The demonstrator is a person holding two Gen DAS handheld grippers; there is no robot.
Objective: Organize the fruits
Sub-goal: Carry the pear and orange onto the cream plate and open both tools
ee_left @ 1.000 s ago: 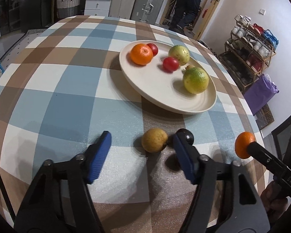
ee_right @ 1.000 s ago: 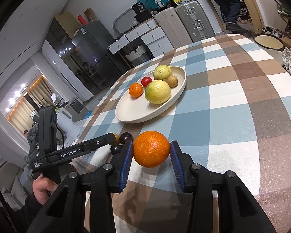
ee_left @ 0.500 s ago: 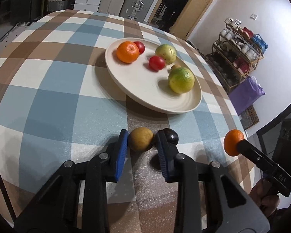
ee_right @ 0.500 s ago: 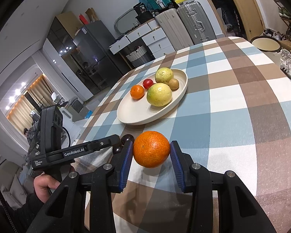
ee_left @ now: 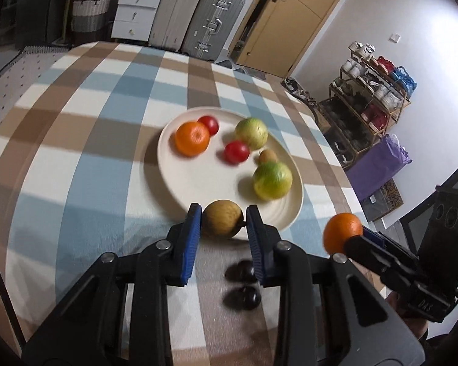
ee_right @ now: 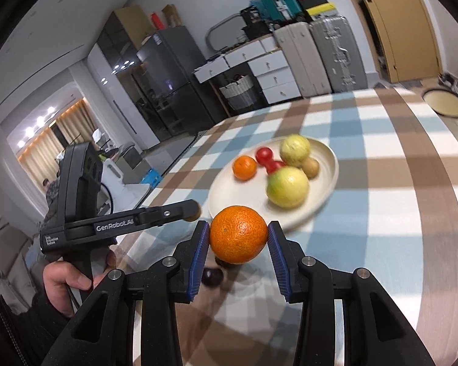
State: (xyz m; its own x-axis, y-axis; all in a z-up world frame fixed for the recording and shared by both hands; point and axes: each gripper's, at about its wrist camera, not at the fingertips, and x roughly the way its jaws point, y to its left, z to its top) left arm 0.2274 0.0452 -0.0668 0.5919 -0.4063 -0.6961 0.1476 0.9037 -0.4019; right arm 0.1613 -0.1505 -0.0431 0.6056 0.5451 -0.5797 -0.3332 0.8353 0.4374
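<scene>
1. Low in the frame, two dark plums (ee_left: 242,285) lie on the table (ee_left: 85,164).
2. Our left gripper (ee_left: 223,223) clamps a round brown fruit (ee_left: 223,223), axis unclear, mid-frame at the plate's (ee_left: 195,180) near rim.
3. Our right gripper (ee_right: 238,234) clamps an orange (ee_right: 238,234).
4. Farther, we count six fruits on the plate: one orange, two red, two green, one small brown.

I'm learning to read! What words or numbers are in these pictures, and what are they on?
"GenRobot.AI": white letters on the side of the black left gripper, seen from the right wrist camera.
Small white print on its black handle: too small to read.
Pale letters on the black body of the right gripper, in the left wrist view: too blurred to read.
</scene>
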